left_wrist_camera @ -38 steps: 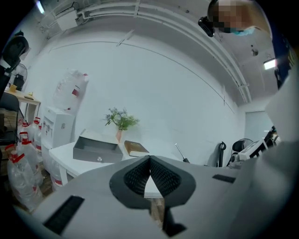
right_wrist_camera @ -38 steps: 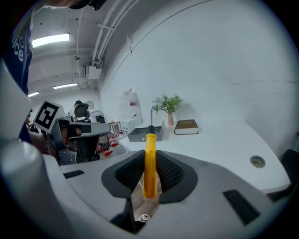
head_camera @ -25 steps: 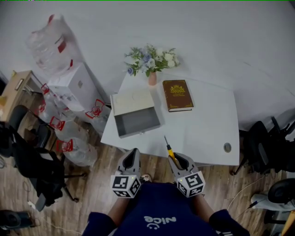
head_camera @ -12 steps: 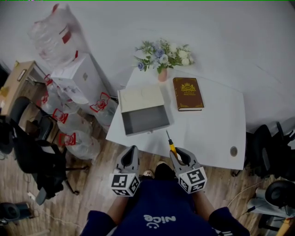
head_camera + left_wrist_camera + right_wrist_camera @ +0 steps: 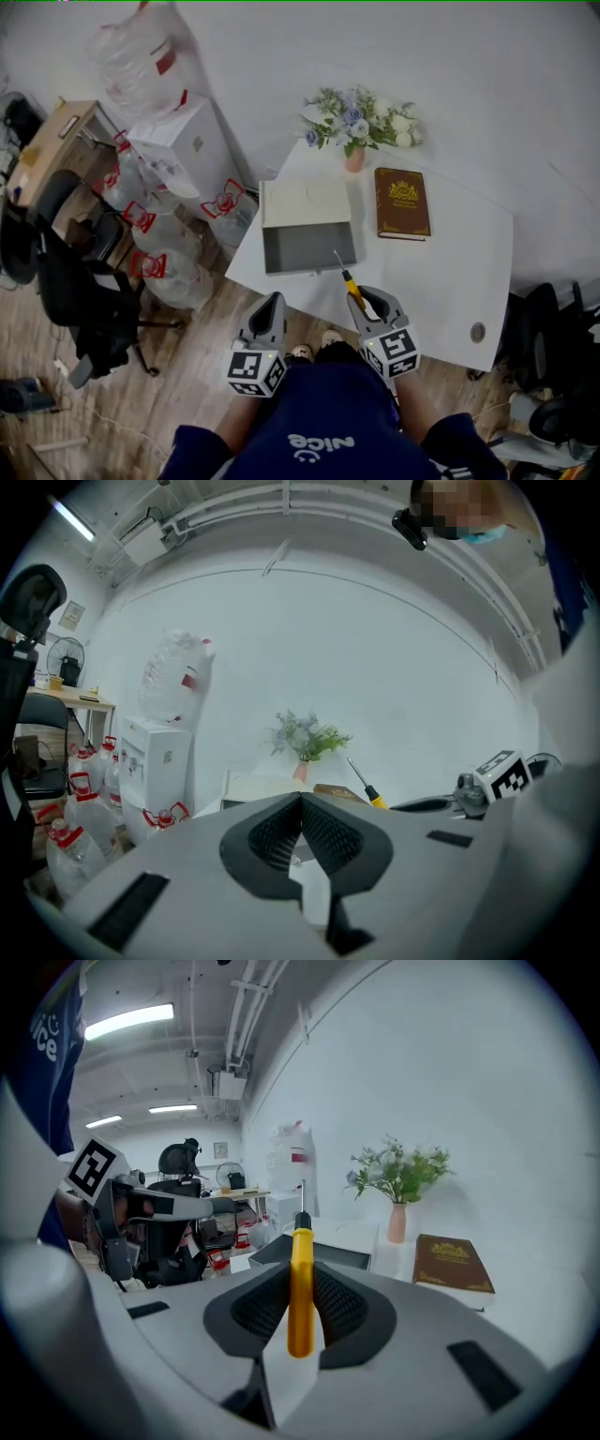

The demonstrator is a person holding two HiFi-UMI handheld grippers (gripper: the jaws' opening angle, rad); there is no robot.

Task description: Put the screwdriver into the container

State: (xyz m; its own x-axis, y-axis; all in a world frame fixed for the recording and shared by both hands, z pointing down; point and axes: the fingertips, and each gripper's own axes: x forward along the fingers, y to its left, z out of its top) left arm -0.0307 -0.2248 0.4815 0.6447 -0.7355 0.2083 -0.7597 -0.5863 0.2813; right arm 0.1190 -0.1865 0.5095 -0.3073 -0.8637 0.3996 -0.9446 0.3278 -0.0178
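A screwdriver with a yellow handle and thin metal shaft sticks forward out of my right gripper, which is shut on the handle. Its tip reaches the near edge of the container, an open grey box with its white lid folded back, on the left of the white table. In the right gripper view the container lies just ahead of the shaft. My left gripper hangs off the table's near-left edge, its jaws shut with nothing between them.
A brown book lies right of the container, and a vase of flowers stands at the table's far edge. A water dispenser, several water bottles and an office chair crowd the floor to the left.
Both grippers have come forward toward the table. The screwdriver's tip now meets the container's near edge, where earlier it was short of it. Neither gripper's jaws have changed.
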